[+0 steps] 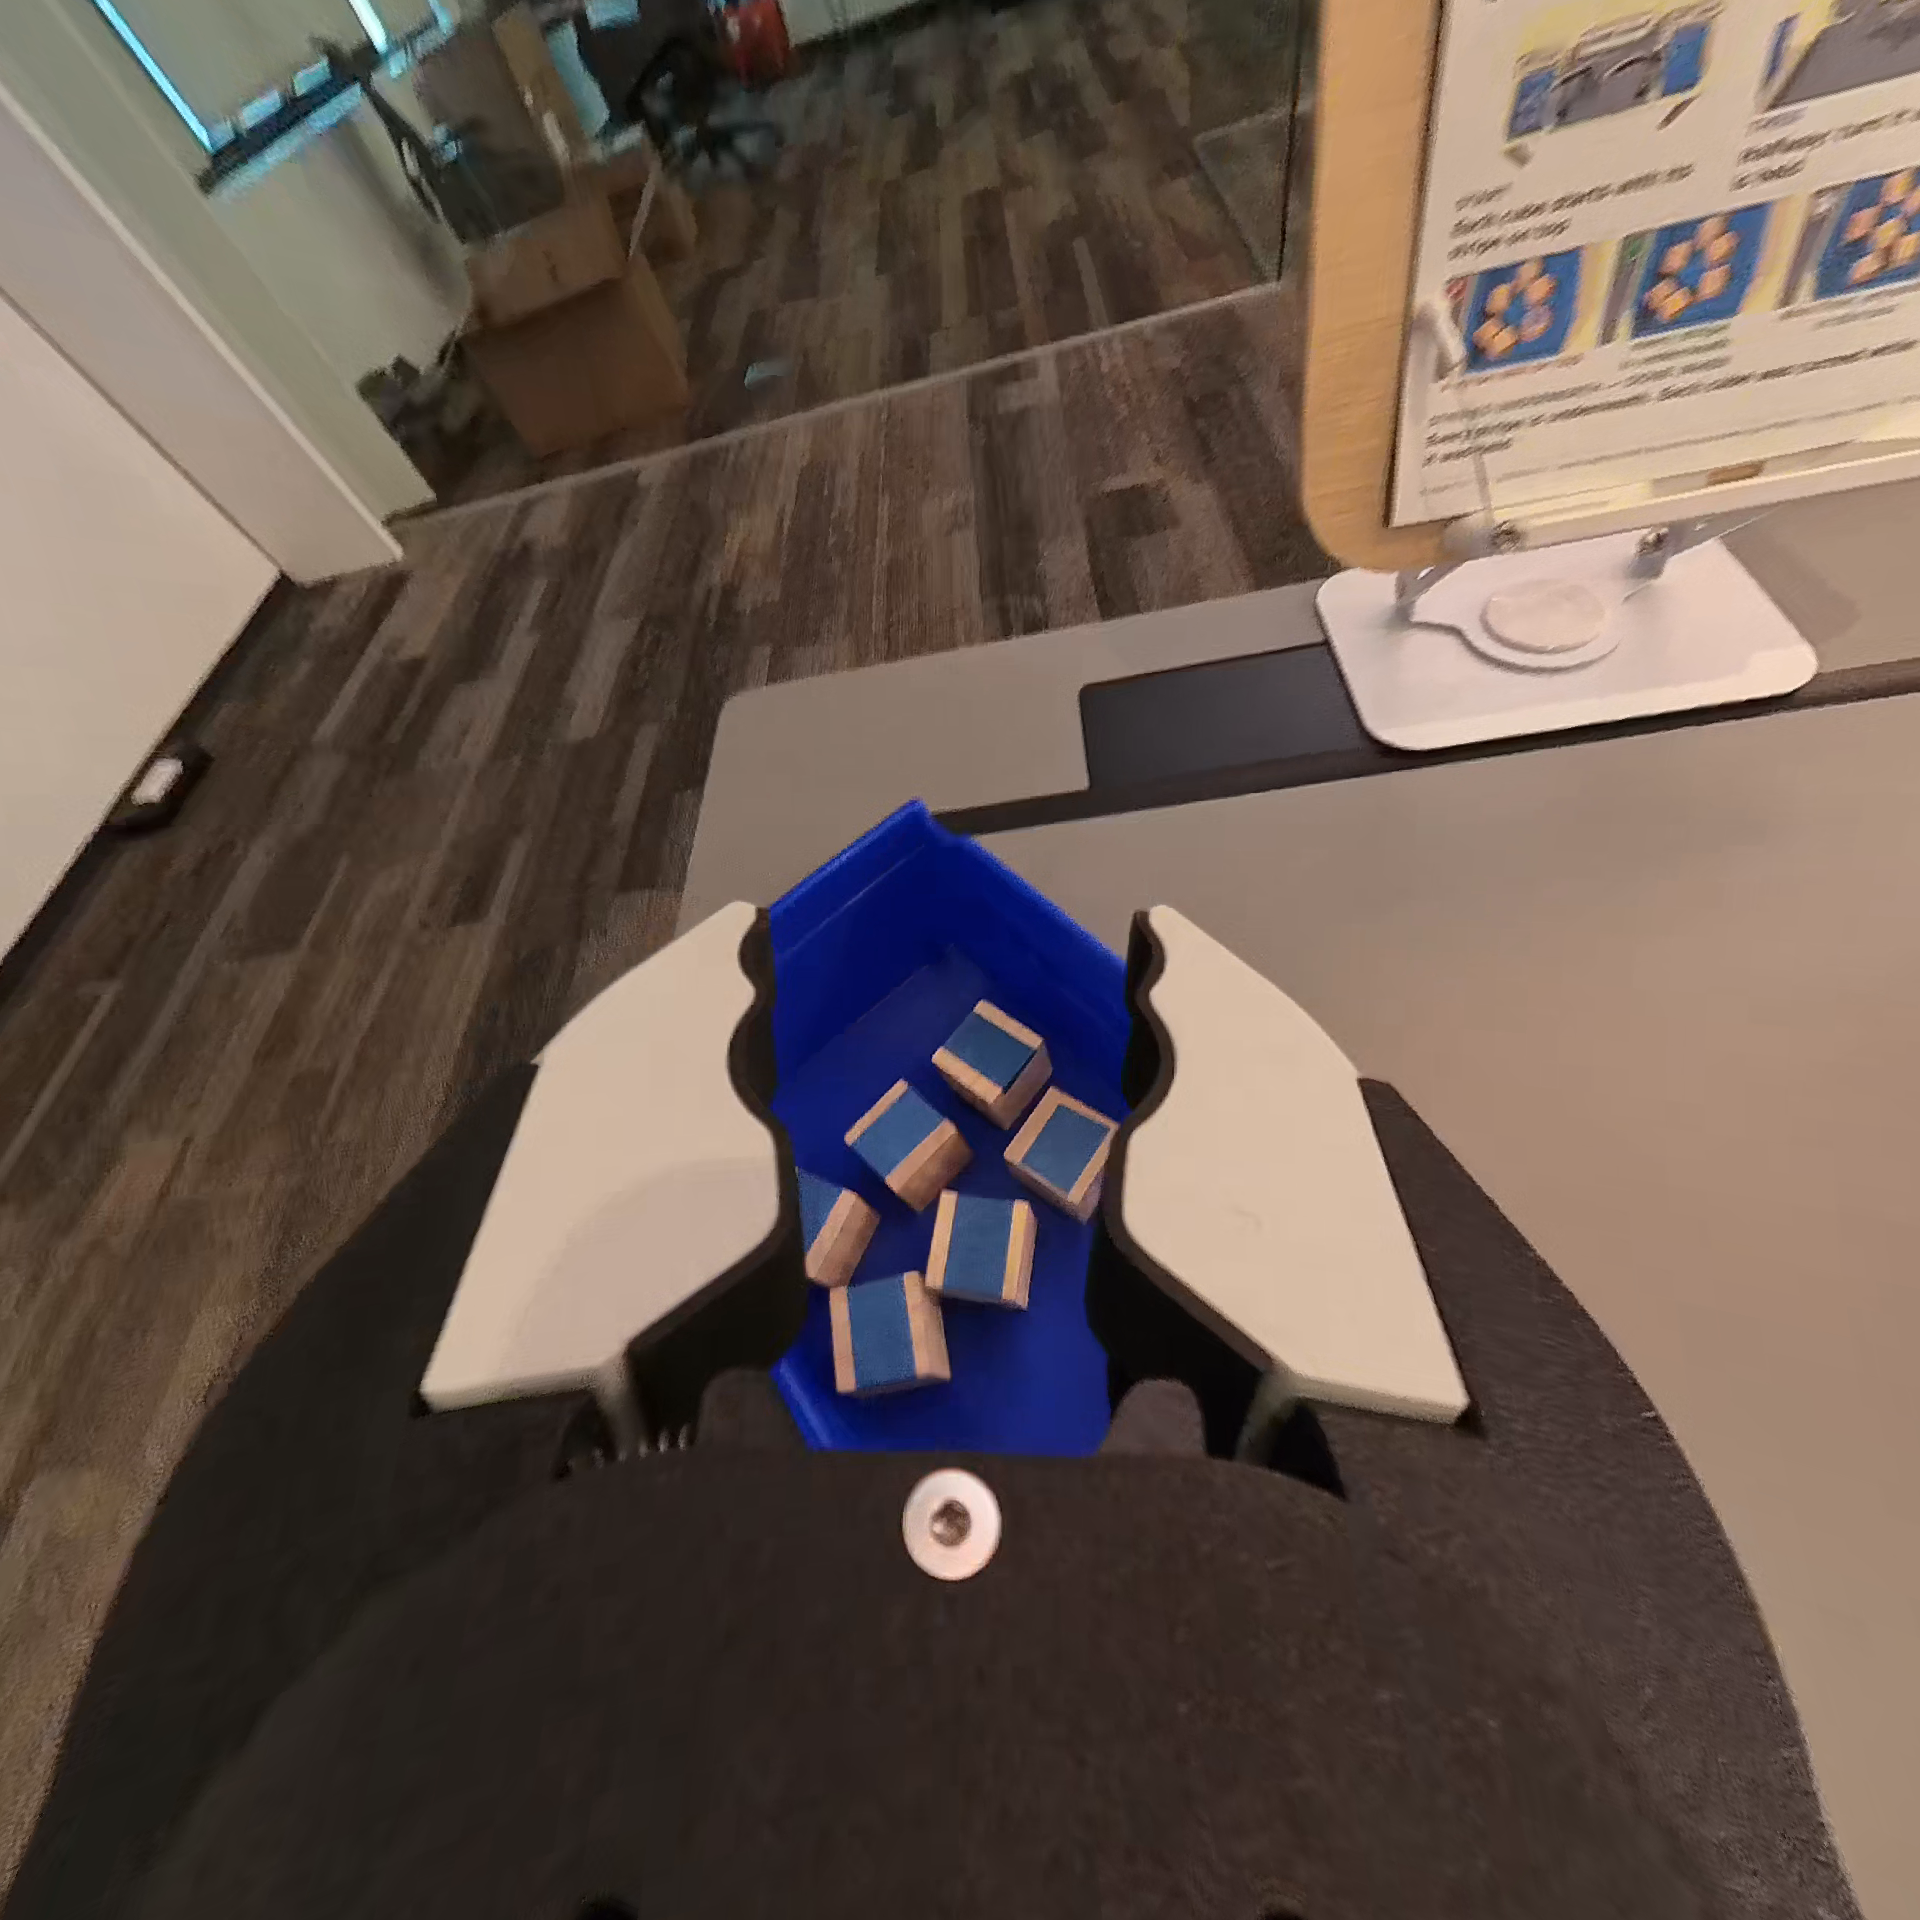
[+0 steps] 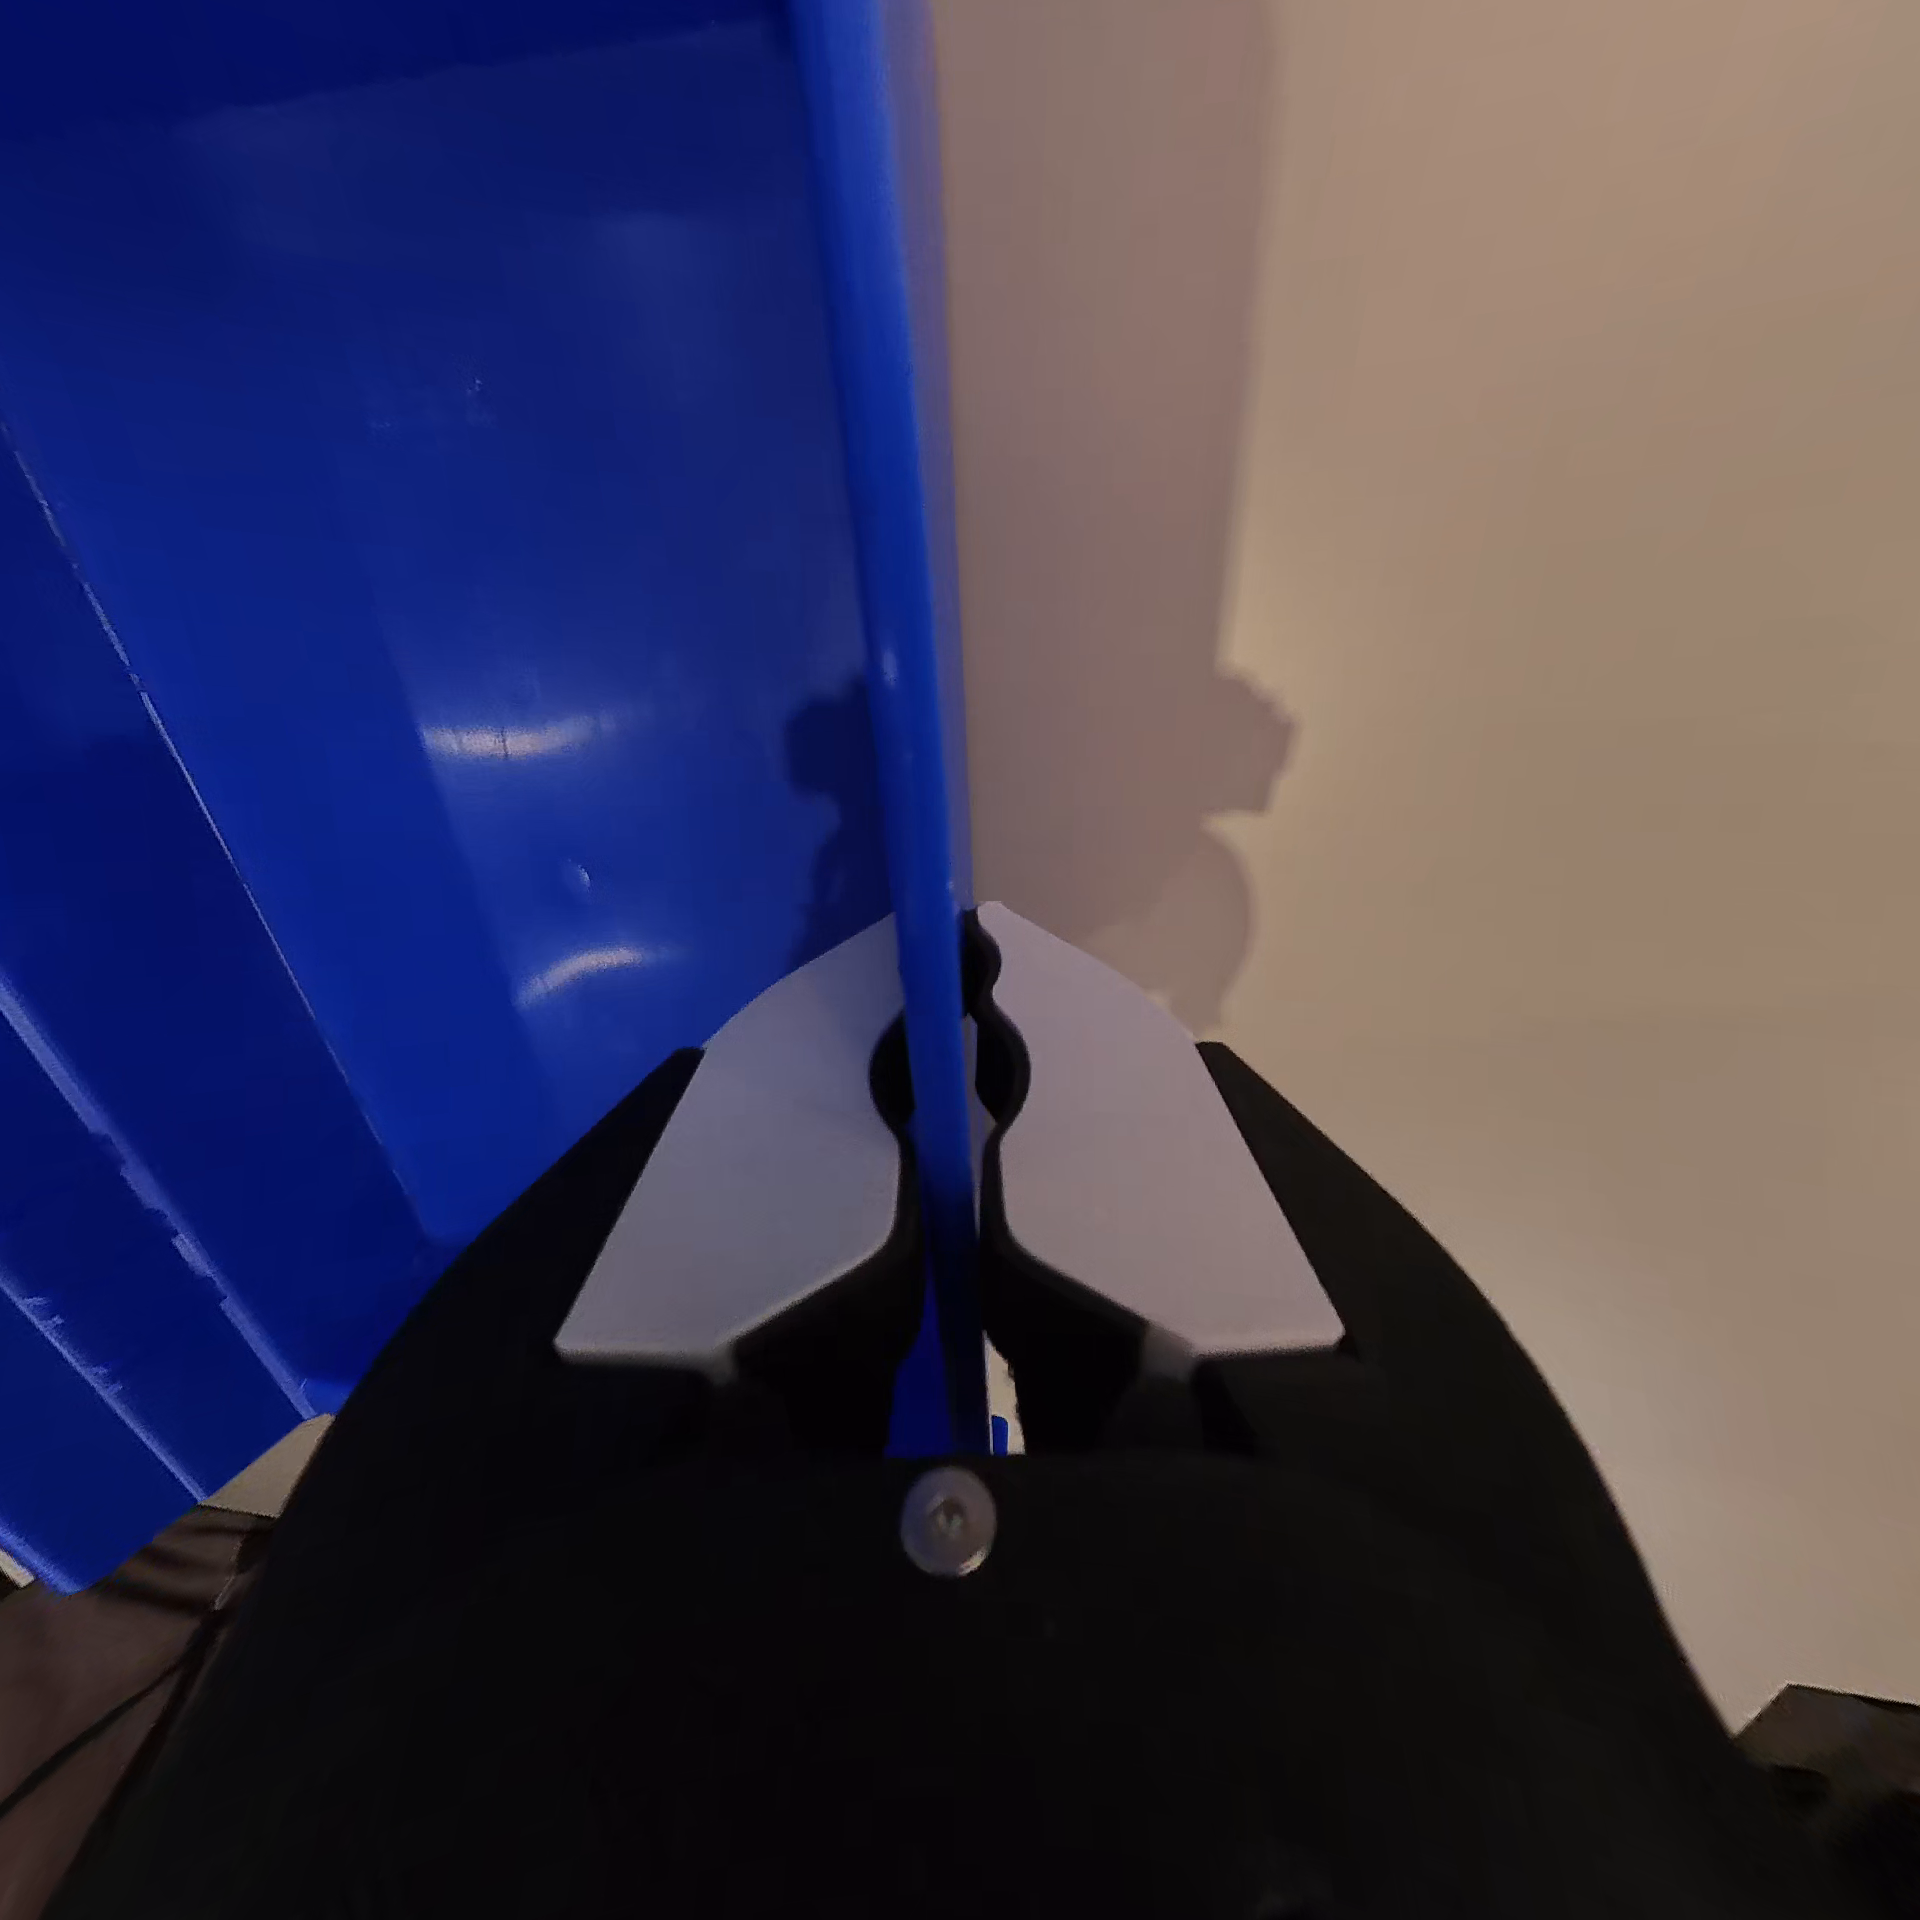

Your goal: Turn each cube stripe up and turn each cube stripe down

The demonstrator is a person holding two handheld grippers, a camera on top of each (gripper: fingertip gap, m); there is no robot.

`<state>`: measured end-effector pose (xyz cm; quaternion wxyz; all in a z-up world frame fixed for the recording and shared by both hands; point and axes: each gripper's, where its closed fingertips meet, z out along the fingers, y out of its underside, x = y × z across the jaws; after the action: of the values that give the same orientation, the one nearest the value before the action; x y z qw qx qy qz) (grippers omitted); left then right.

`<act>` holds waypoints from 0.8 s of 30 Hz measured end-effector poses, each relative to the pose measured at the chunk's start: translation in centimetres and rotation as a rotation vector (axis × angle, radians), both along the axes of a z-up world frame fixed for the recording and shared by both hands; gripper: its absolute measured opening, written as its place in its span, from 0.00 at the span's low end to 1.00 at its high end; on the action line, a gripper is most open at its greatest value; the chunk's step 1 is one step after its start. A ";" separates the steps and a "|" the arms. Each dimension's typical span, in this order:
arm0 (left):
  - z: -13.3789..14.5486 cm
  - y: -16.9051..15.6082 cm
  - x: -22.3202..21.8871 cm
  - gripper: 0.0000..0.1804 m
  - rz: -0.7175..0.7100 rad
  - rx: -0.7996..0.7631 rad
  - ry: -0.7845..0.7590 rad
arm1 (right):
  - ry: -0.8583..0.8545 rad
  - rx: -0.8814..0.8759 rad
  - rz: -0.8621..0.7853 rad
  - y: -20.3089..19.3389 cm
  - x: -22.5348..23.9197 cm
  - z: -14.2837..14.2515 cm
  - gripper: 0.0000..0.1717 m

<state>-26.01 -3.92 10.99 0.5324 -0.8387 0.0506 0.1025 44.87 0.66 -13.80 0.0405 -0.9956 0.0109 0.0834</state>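
The right claw is pinching the thin wall of the blue bin, one finger inside and one outside, pads pressing on the plastic. Its view is showing little beyond the bin's inner wall and the pale desk; the cubes are hidden from it. The left claw is hovering over the bin with its jaws spread wide, gripping nothing. Between its fingers, six cubes are lying loose on the bin floor, blue faces up; one is partly cut off by the left finger. Farther off, a stand is holding a blurred sheet.
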 end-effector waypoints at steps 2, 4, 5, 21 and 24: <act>-0.8 -0.5 -1.6 0.36 0.035 -0.049 -0.053 | 0.002 0.005 -0.012 0.0 0.4 0.0 0.03; -1.2 -1.1 -3.6 0.37 0.080 -0.066 -0.096 | -0.005 0.016 -0.026 0.0 0.7 0.1 0.03; -1.4 -1.5 -5.0 0.37 0.121 -0.067 -0.107 | -0.010 0.043 -0.032 0.1 0.7 0.3 0.04; -14.5 -4.4 -15.0 0.37 0.377 -0.541 -0.424 | -0.052 0.801 -0.027 2.2 -0.7 16.3 0.26; -16.6 -4.3 -15.5 0.31 0.400 -0.610 -0.469 | -0.068 0.769 -0.007 2.1 -0.9 15.7 0.26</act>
<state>-41.48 -8.23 -5.58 0.2268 -0.9516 -0.2074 -0.0095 43.97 2.72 1.94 0.4113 -0.9100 -0.0190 0.0482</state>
